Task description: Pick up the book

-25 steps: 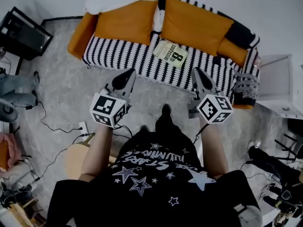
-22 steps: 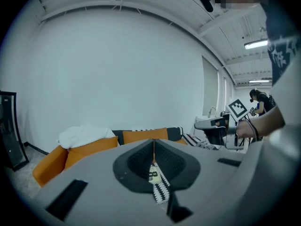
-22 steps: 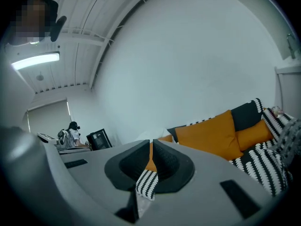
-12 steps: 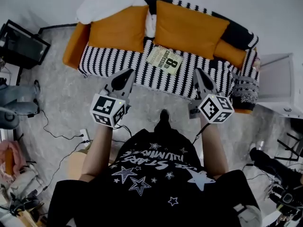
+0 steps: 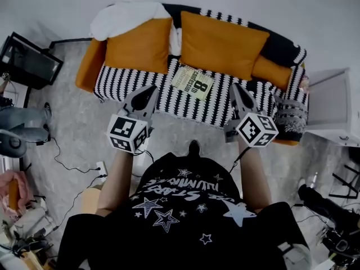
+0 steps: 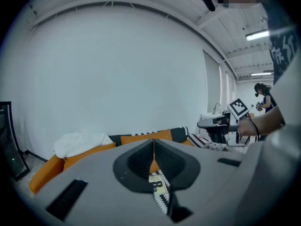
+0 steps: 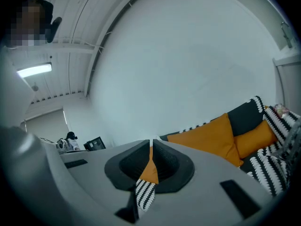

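The book (image 5: 193, 82), pale green with a large "8" on its cover, lies flat on the striped seat of the sofa (image 5: 129, 77), between the two orange cushions. In the head view my left gripper (image 5: 151, 89) is in the air over the sofa's front edge, left of and short of the book, its jaws shut with nothing in them. My right gripper (image 5: 236, 88) is level with it to the book's right, also shut and empty. The left gripper view shows the book (image 6: 158, 184) low down behind the closed jaws of the left gripper (image 6: 154, 142). The right gripper (image 7: 150, 145) faces an orange cushion (image 7: 207, 138).
A white blanket (image 5: 126, 16) lies on the sofa's left end and a striped throw (image 5: 289, 117) hangs over its right arm. A white side table (image 5: 332, 103) stands to the right, a black screen (image 5: 25, 61) to the left. Cables (image 5: 67, 151) trail on the floor.
Both grippers have moved forward toward the sofa, still shut. The sofa and book now sit lower and nearer in the head view.
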Motion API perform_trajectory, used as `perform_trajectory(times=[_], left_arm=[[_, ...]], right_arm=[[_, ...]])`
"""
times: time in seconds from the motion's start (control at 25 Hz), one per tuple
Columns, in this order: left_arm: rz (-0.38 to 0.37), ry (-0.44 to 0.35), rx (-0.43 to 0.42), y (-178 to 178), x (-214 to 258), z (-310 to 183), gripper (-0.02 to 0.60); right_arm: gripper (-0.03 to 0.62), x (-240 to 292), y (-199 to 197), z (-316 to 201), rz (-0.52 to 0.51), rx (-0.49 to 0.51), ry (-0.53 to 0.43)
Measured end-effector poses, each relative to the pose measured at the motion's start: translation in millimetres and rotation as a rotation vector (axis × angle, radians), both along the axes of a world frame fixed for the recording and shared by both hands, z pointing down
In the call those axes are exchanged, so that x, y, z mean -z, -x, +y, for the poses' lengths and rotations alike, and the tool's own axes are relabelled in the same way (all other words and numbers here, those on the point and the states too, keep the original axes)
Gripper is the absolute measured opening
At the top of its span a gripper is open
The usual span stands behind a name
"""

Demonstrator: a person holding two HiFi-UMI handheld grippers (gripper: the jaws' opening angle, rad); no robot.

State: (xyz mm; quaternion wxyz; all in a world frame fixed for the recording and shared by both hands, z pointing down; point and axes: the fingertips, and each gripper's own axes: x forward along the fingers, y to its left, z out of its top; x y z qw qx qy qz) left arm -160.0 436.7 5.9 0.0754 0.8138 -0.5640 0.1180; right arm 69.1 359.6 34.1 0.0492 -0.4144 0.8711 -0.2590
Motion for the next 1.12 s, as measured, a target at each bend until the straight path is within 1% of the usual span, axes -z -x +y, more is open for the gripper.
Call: perform_trajectory(times=[0.2, 0.32, 0.56, 0.84, 1.12], left_arm=[[-0.026, -0.011, 0.023, -9, 2, -14, 0.012], [-0.025, -0.009, 0.020, -15, 3, -17, 0.012], [-0.022, 0.010, -0.002, -16, -4, -21, 0.012], [0.000, 0.036, -0.048, -1, -20, -43, 0.012], [0.027, 0.074, -0.110, 25, -38, -84, 0.012]], right_arm=[[0.035, 1, -14, -20, -0.005, 0.015, -0.004], [0.035, -1, -20, -27, -0.009, 0.011, 0.000], [0.035, -16, -15, -28, 0.005, 0.005, 0.030], [0.035, -27, -5, -33, 0.025, -0.047, 0.064], [0.035, -41, 14, -60, 0.061, -0.109, 0.115]])
